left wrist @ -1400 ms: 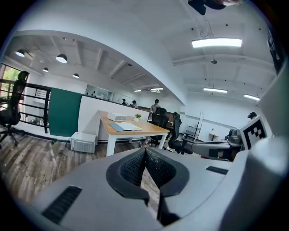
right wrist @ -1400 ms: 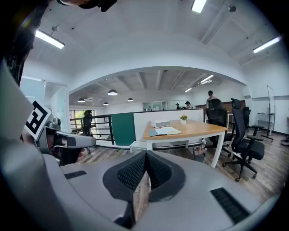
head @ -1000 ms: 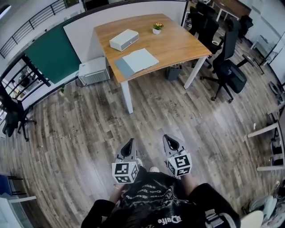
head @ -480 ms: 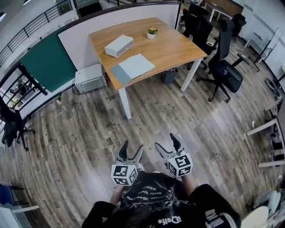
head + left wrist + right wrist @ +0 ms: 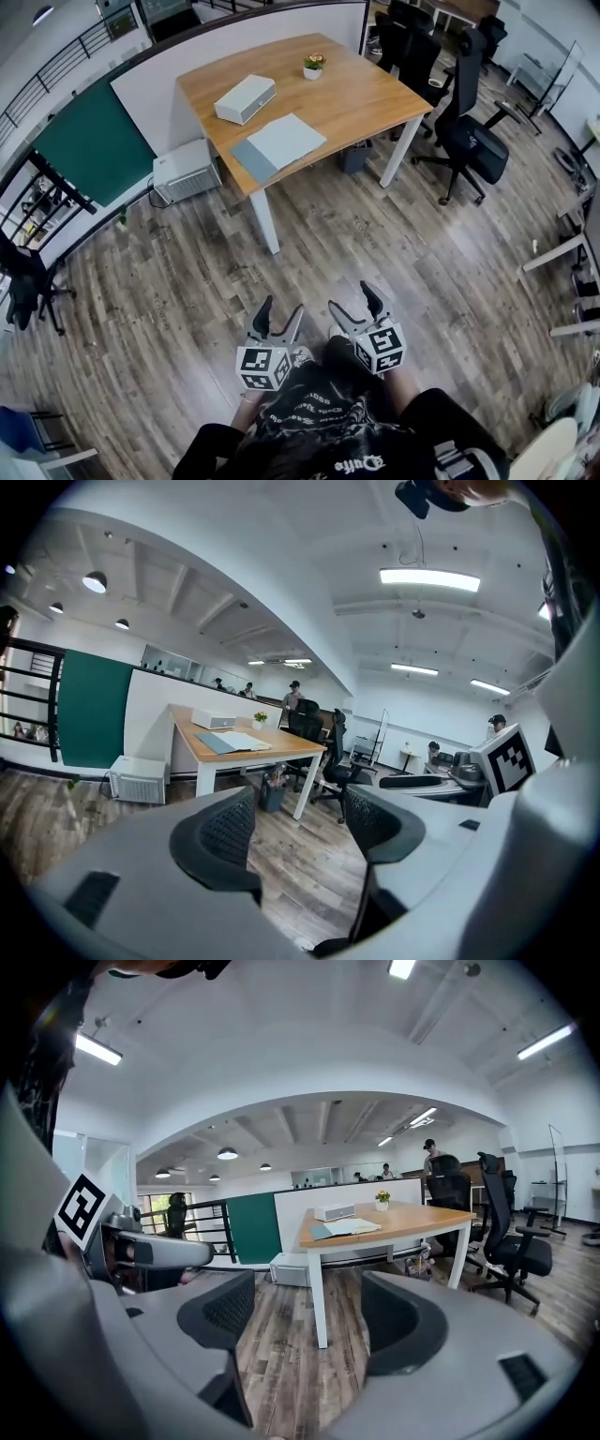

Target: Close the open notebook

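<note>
Open pale-green paper notebook [image 5: 278, 145] lies on the tan wooden table [image 5: 375, 94] at twelve o'clock. Left gripper [image 5: 280, 310] and right gripper [image 5: 354, 302] just opened, both empty.

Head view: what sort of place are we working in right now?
Most likely an open-plan office: a wooden desk carrying an open notebook, black swivel chairs beside it, and a green partition panel behind.
</note>
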A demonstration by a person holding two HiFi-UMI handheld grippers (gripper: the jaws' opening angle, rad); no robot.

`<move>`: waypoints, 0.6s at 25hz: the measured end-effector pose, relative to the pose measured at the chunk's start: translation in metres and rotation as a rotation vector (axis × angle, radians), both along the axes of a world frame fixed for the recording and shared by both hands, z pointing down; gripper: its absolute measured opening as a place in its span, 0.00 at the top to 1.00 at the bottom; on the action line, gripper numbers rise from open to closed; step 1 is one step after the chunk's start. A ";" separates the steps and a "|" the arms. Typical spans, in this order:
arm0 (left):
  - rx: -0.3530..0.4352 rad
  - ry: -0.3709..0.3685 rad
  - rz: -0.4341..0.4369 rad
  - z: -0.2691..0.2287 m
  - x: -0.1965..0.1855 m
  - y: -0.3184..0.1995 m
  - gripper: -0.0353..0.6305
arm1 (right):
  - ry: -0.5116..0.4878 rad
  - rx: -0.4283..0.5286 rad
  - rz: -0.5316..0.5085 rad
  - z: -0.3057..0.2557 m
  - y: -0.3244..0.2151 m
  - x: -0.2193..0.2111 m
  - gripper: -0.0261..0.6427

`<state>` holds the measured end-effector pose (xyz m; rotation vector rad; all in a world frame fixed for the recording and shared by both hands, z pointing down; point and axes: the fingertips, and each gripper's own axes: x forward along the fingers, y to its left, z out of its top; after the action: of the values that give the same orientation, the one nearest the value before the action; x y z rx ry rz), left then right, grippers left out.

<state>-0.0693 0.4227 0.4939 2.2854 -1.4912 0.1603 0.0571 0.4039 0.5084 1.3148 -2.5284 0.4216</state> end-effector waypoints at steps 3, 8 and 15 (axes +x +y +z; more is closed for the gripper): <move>-0.014 0.000 -0.016 0.005 -0.004 -0.011 0.46 | 0.006 -0.014 0.004 0.006 -0.006 0.000 0.45; -0.020 0.008 -0.034 0.009 -0.006 -0.035 0.46 | 0.017 -0.028 -0.017 0.015 -0.030 -0.002 0.45; -0.031 -0.002 -0.091 0.010 -0.002 -0.090 0.46 | 0.040 -0.019 -0.086 0.018 -0.098 -0.001 0.45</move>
<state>-0.0711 0.3324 0.5040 2.1888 -1.5795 0.1587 0.0562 0.3062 0.5265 1.1901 -2.5308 0.3968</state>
